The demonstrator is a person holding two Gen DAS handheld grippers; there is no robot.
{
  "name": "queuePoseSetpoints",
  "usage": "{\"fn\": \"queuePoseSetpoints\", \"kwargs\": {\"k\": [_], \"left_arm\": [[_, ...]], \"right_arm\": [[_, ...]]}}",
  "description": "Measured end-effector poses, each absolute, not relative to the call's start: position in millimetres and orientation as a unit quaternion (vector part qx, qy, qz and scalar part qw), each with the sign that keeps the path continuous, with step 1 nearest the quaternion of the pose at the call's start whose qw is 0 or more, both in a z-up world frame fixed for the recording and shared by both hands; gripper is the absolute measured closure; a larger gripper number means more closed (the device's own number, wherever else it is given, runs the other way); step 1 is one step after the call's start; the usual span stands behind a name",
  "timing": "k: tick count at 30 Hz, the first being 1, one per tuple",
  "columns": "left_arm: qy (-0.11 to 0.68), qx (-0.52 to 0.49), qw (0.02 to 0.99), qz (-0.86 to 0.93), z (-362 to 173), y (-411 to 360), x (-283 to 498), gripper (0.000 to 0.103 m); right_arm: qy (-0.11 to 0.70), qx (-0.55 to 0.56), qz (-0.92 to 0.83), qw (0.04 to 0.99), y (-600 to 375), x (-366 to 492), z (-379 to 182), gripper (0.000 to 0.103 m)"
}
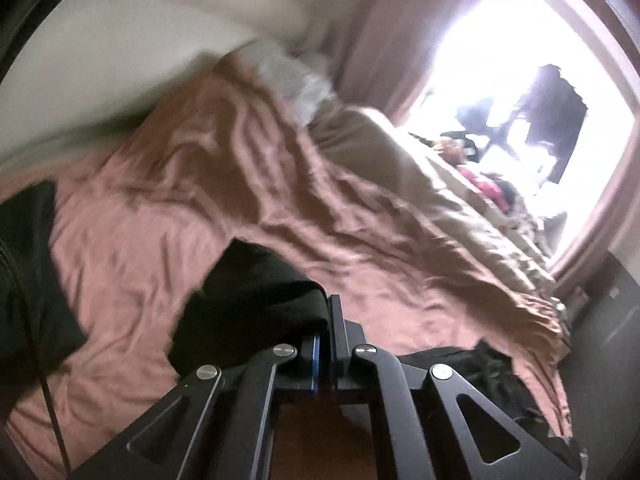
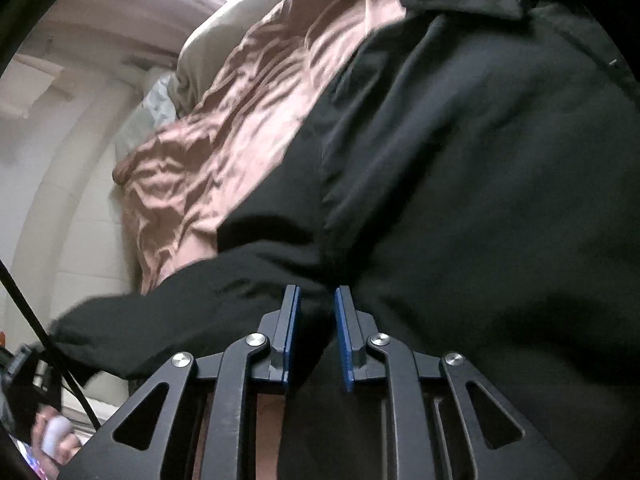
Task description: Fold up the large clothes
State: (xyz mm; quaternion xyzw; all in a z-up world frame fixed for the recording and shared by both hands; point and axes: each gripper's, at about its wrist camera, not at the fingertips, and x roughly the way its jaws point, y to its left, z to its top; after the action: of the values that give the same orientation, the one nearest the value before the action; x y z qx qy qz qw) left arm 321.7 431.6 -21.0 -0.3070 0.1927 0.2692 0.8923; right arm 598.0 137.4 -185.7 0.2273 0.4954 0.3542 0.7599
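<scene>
Right now the left gripper (image 1: 325, 320) is pinching a fold of the black garment (image 1: 256, 300) w/ jaws closed, right gripper (image 2: 316, 320) is clamping its bunched cloth over the pink bedsheet (image 2: 224, 148); soft, floppy, prob best gripped at edges/corners.

Matt black cloth garment (image 2: 460, 180); sheeny pink bedsheet (image 1: 160, 200).

Garment (image 2: 460, 168) on bedsheet (image 1: 168, 184), window (image 1: 520, 60) beyond.
</scene>
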Motion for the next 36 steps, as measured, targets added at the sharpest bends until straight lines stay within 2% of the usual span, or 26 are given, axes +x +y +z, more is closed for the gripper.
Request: {"fn": "queuePoseSetpoints", "kwargs": {"k": [6,11,13,17,18,28,36], "left_arm": [[0.170,-0.272,0.924,0.209,35.0,391.6,355.3,0.101],[0.168,-0.259,0.938,0.156,61.9,353.4,384.7,0.101],[0.172,-0.250,0.943,0.139,69.9,337.3,396.6,0.101],[0.179,-0.237,0.949,0.102,83.5,309.5,415.5,0.101],[0.181,-0.234,0.951,0.094,86.4,303.2,420.7,0.101],[0.209,-0.192,0.959,0.010,97.7,224.1,475.8,0.101],[0.250,-0.180,0.949,-0.067,72.8,163.7,533.1,0.100]], "right_arm": [[0.459,0.255,0.350,0.776,92.2,577.4,-150.5,0.087],[0.428,0.258,0.347,0.794,56.6,553.0,-133.2,0.087],[0.424,0.256,0.342,0.799,43.6,548.9,-130.4,0.084],[0.413,0.271,0.323,0.807,5.6,534.8,-128.8,0.053],[0.410,0.273,0.318,0.810,-1.9,531.0,-125.4,0.050],[0.407,0.278,0.272,0.827,-76.4,504.3,-121.9,0.046],[0.391,0.306,0.236,0.835,-116.1,509.8,-110.0,0.046]]}}
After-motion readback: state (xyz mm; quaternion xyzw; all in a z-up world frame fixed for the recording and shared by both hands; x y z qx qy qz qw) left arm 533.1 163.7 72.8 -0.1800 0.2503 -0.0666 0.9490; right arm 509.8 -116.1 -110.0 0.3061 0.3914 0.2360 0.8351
